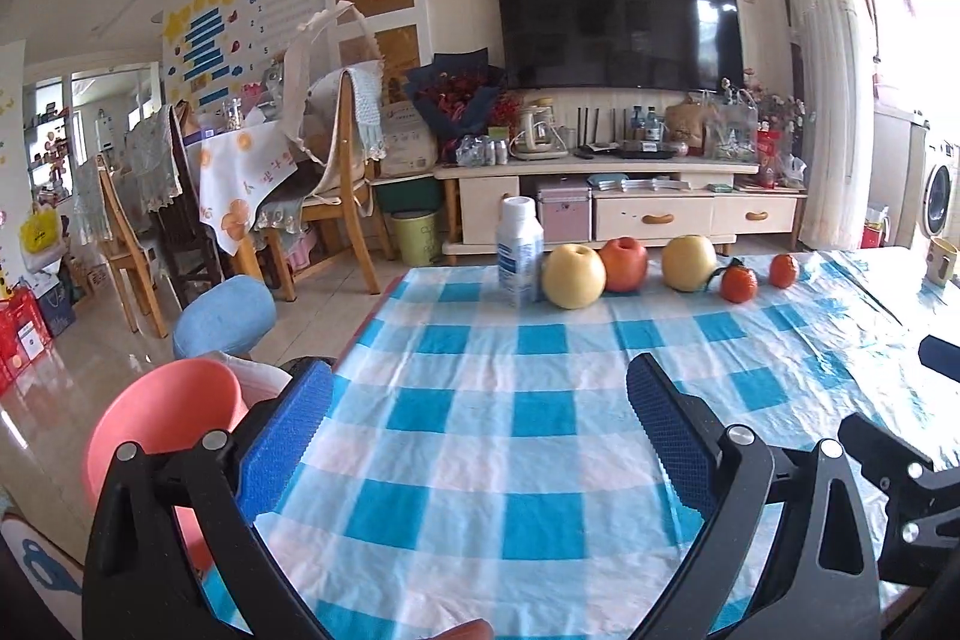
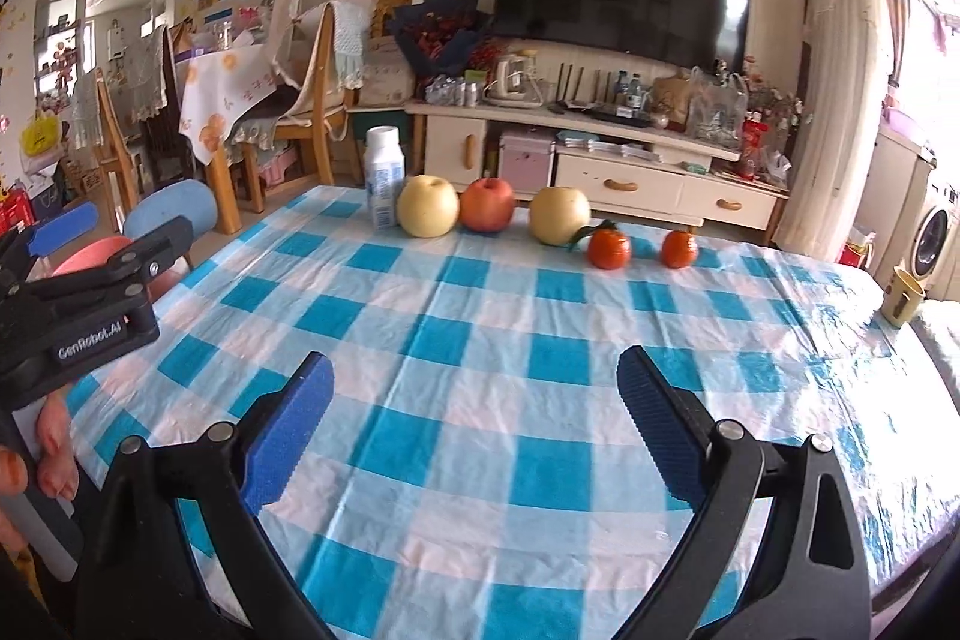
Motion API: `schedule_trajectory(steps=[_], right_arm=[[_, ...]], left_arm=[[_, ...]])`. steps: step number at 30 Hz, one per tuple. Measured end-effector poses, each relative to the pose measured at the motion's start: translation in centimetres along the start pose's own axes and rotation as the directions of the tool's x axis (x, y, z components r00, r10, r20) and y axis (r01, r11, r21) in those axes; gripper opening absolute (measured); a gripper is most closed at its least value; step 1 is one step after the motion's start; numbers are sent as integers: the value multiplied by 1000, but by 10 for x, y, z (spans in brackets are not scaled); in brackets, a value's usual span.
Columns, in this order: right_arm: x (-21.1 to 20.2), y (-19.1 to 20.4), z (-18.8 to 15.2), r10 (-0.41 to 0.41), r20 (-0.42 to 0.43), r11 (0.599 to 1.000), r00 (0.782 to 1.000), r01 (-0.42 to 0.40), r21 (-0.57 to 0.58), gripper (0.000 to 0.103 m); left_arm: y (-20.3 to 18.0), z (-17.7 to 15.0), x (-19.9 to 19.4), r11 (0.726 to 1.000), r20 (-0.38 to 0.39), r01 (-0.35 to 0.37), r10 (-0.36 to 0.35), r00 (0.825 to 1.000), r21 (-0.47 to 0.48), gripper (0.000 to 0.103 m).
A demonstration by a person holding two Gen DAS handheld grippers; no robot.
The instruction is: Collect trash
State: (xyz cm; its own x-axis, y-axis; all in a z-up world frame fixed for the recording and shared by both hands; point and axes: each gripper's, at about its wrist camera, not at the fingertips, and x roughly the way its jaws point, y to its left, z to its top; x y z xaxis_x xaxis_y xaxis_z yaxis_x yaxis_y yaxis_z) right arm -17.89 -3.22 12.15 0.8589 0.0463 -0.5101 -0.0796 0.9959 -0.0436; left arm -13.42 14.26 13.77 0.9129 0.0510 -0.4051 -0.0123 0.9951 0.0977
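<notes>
You hold two tools above a surface [image 2: 480,460] covered with a blue, white and pale pink checked cloth. Your left tool [image 1: 480,436] sits low in its own view, its blue-padded fingers [image 1: 288,436] spread wide apart with only cloth between them. Your right tool [image 2: 474,424] is the same: fingers [image 2: 294,430] parted wide, gripping nothing, hovering over the cloth. From the right wrist view, your left tool also shows at 9 o'clock, beside your bare fingertips. The likely piece of trash, a small white plastic bottle [image 1: 519,250] with a blue label and white cap, stands upright at the far edge of the surface, at about 12 o'clock from the left tool and 11 o'clock from the right, well apart from both. Just to its right runs a row of fruit: a yellow pear [image 1: 573,276] touching or nearly touching the bottle, then a red apple [image 1: 624,263], a second yellow pear [image 1: 689,262], and two small tangerines [image 1: 739,282], the nearer one with a green leaf. A yellow-green mug [image 2: 902,303] stands alone at 3 o'clock near the right edge. A pink bin [image 1: 162,430] sits off the surface's left edge, at 9 o'clock of the left tool.
</notes>
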Motion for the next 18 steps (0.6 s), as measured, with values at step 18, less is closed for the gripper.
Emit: schedule_trajectory(steps=[18], right_arm=[[-39, -60, -14, -68, 80, 997, 995, 64, 52, 96]], left_arm=[[-69, -2, -28, 997, -42, 36, -34, 999, 65, 97]])
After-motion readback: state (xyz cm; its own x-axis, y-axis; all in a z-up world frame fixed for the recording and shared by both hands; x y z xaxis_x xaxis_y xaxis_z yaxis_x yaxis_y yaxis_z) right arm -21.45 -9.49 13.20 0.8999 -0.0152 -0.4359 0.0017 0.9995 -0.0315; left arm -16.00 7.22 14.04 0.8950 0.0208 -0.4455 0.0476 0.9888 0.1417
